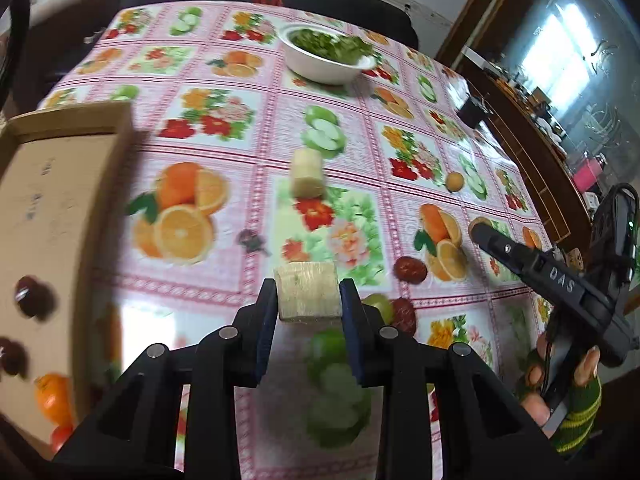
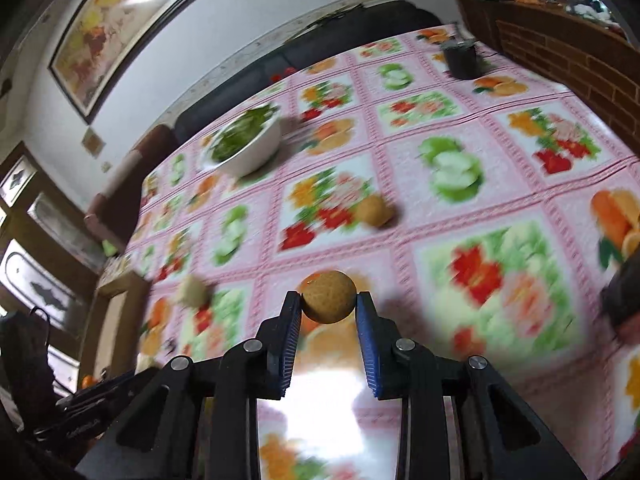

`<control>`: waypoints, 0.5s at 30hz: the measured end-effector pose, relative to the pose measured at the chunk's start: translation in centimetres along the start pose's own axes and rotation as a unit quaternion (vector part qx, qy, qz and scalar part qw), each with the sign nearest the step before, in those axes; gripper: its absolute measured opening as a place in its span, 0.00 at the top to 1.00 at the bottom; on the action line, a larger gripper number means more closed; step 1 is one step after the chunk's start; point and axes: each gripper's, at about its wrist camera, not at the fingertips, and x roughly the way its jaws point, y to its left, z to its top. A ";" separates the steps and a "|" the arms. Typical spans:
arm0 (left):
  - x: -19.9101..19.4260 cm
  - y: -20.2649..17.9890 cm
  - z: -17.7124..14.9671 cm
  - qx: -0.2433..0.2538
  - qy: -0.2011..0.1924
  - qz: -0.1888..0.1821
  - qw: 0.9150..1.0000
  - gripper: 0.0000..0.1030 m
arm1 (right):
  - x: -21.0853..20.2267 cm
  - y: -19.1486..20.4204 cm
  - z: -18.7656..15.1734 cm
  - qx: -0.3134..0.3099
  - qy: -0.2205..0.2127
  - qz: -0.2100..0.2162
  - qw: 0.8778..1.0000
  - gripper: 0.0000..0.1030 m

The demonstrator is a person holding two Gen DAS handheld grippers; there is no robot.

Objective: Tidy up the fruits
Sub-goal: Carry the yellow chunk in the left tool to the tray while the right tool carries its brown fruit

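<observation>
A table covered with a pink fruit-print tablecloth (image 1: 248,128) carries a cardboard box (image 1: 56,216) at its left, with an orange (image 1: 52,396) and dark red fruits inside, and a white bowl of greens (image 1: 326,58) at the far side. The left gripper (image 1: 309,300) is clenched on a pale cut banana piece (image 1: 310,294), held above the cloth beside the box. The right gripper (image 2: 329,304) grasps a small round tan fruit (image 2: 329,297) between its blue pads, above the cloth

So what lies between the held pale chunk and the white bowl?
In the left wrist view, a second pale chunk lies on the tablecloth between the held chunk and the white bowl.
</observation>
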 end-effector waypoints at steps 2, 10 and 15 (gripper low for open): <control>-0.8 0.7 -0.3 -0.007 -0.007 0.008 1.000 0.73 | 0.0 1.6 -0.8 -0.011 0.007 0.010 1.000 0.72; -4.2 3.6 -1.4 -0.011 -0.041 0.085 0.995 0.73 | 0.1 7.7 -3.3 -0.063 0.030 0.047 0.996 0.72; -5.4 5.3 -1.8 -0.020 -0.054 0.109 0.992 0.73 | 0.4 10.6 -4.3 -0.088 0.038 0.053 0.994 0.72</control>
